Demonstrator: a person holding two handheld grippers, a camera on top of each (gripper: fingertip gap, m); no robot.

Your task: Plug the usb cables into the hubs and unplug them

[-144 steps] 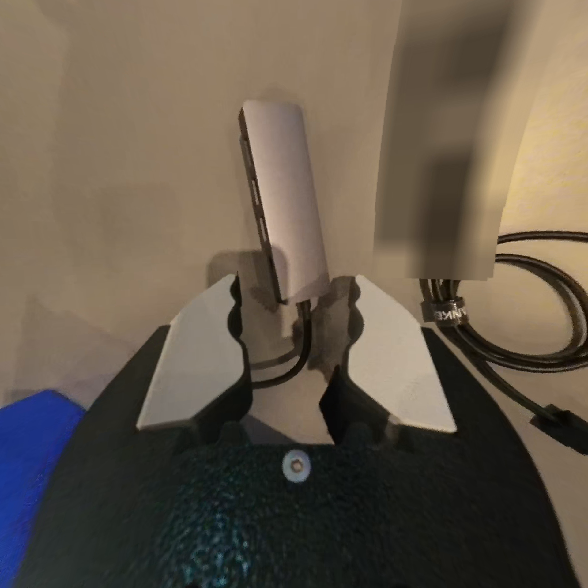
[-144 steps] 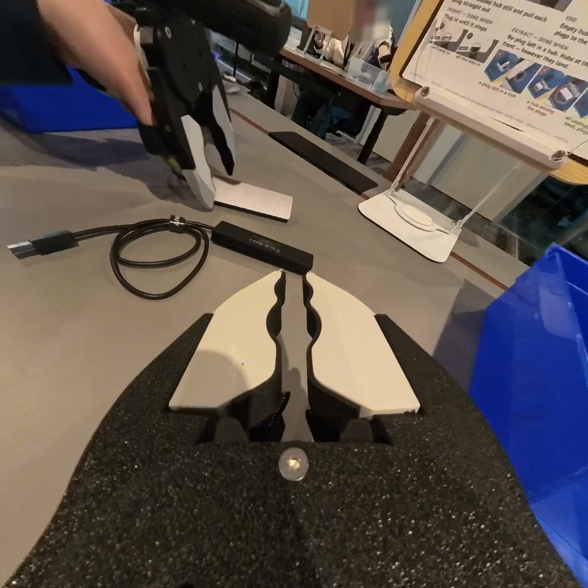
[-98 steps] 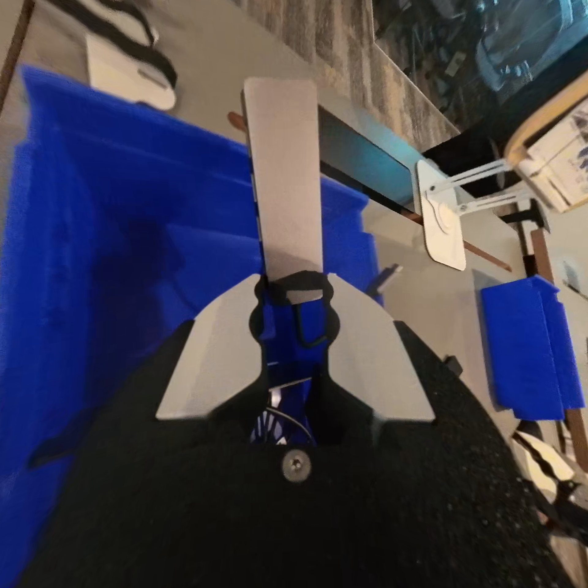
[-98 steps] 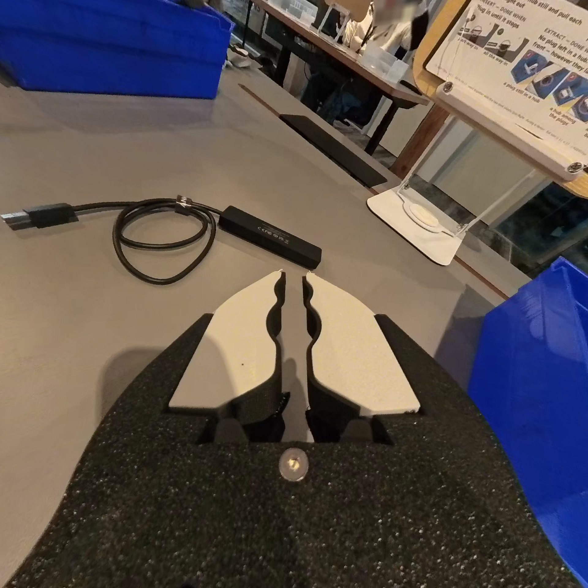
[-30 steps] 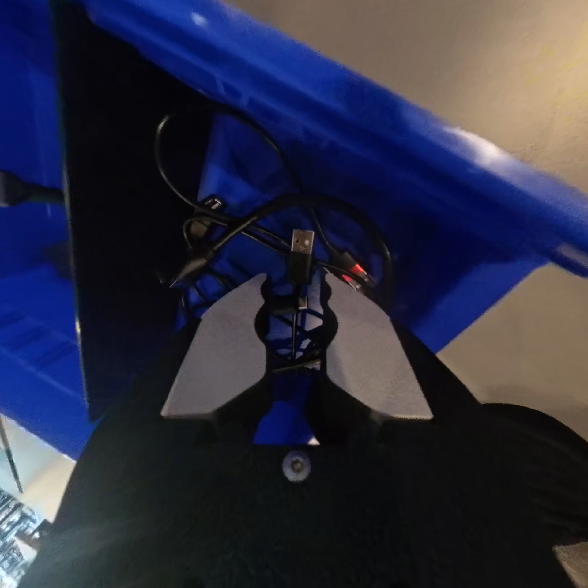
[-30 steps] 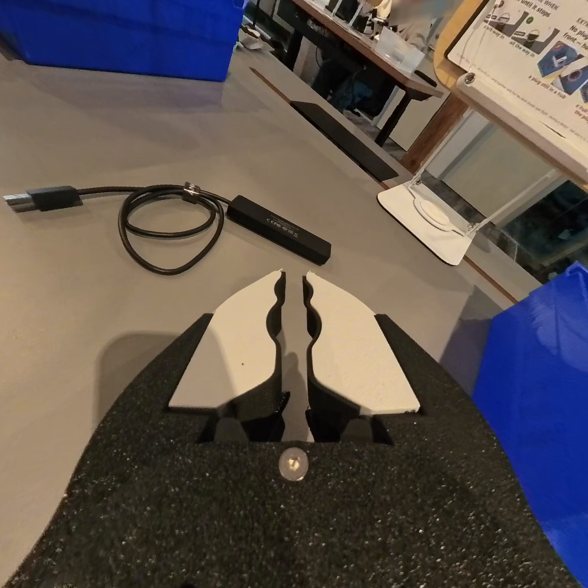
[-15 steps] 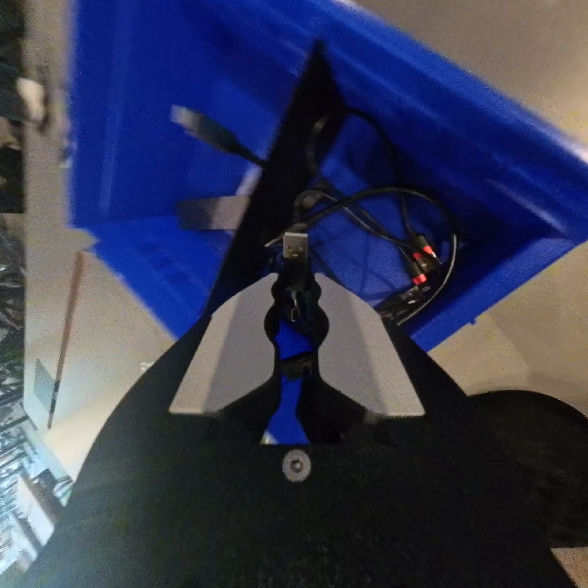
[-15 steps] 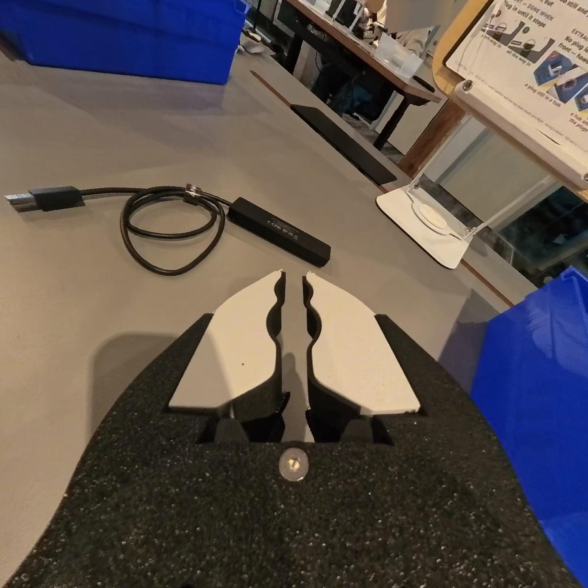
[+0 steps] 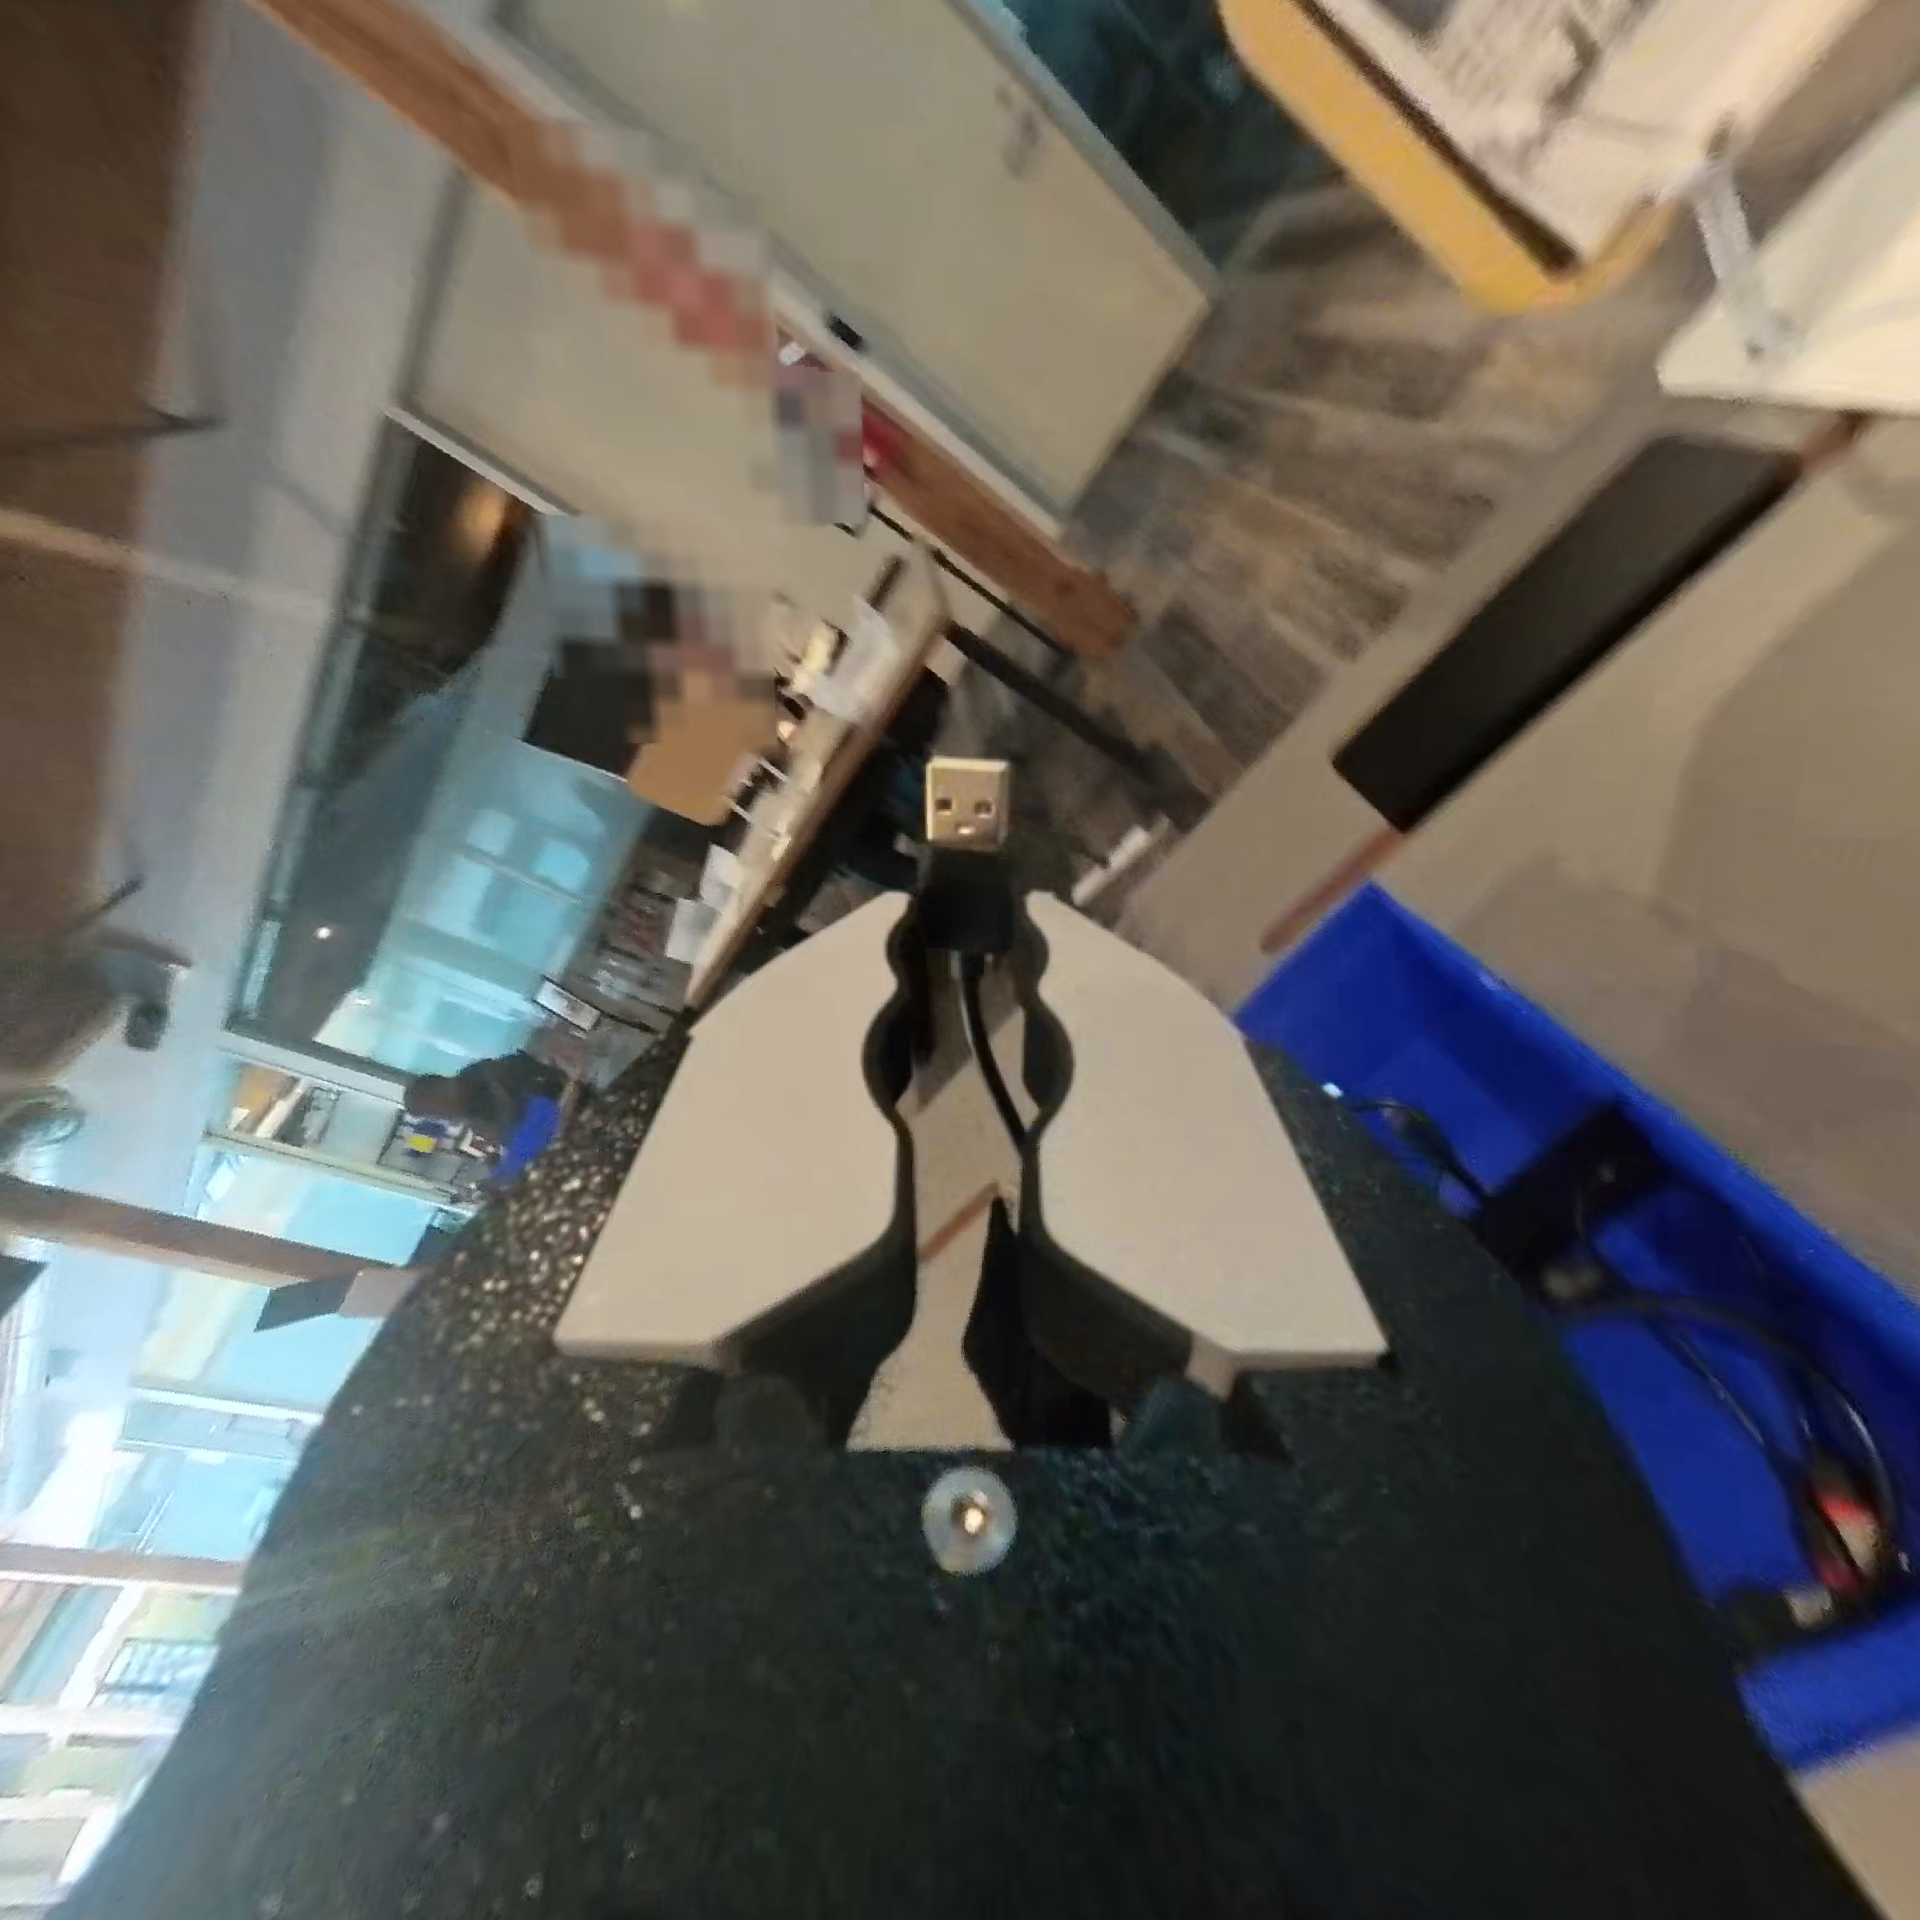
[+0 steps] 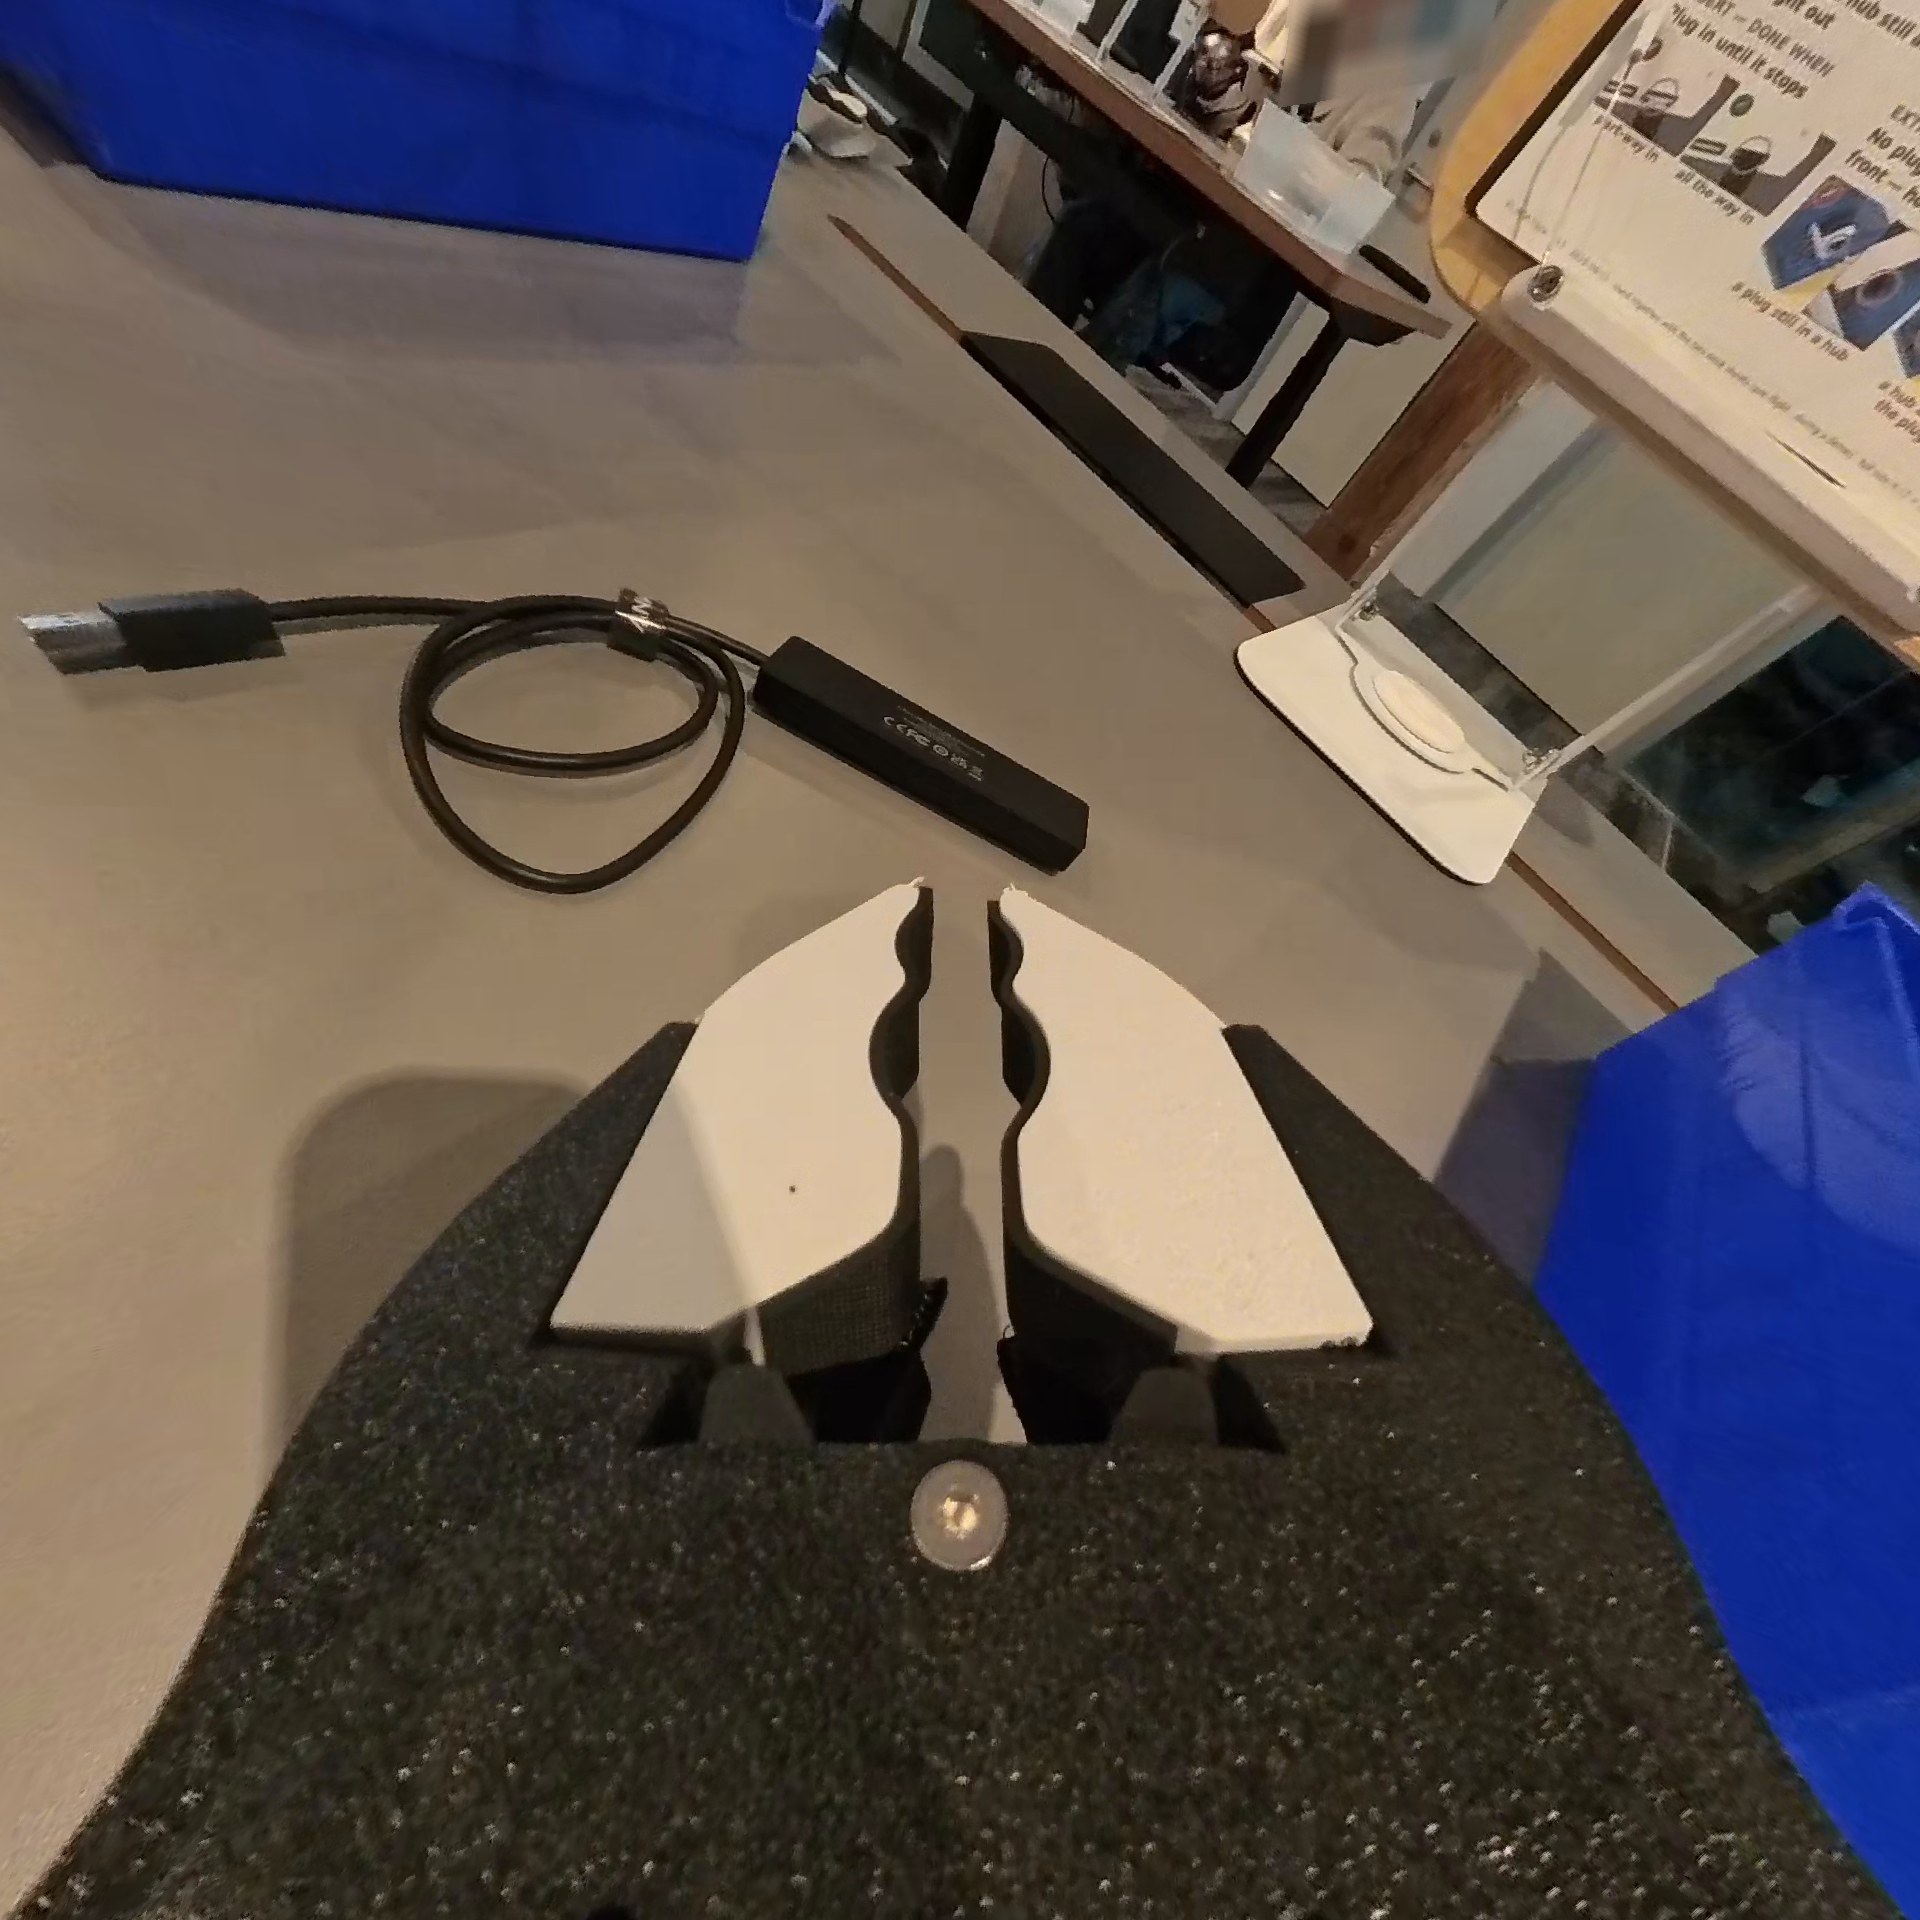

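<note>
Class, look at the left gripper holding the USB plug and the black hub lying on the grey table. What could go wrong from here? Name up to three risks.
1. The left gripper pinches only the black housing of the silver-tipped USB plug, so the plug might twist during insertion.
2. Its thin black cable trails back toward the blue plastic bin and could snag on the cables there.
3. The slim black rectangular hub lies loose on the grey table; the nearly closed, empty right gripper is not steadying it, so it may slide.

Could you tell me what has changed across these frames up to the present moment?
The left tool let go of the silver hub in the blue bin, clamped a USB cable plug there and lifted it out. The right tool stayed nearly closed and empty above the table; the black hub has not moved.
</note>
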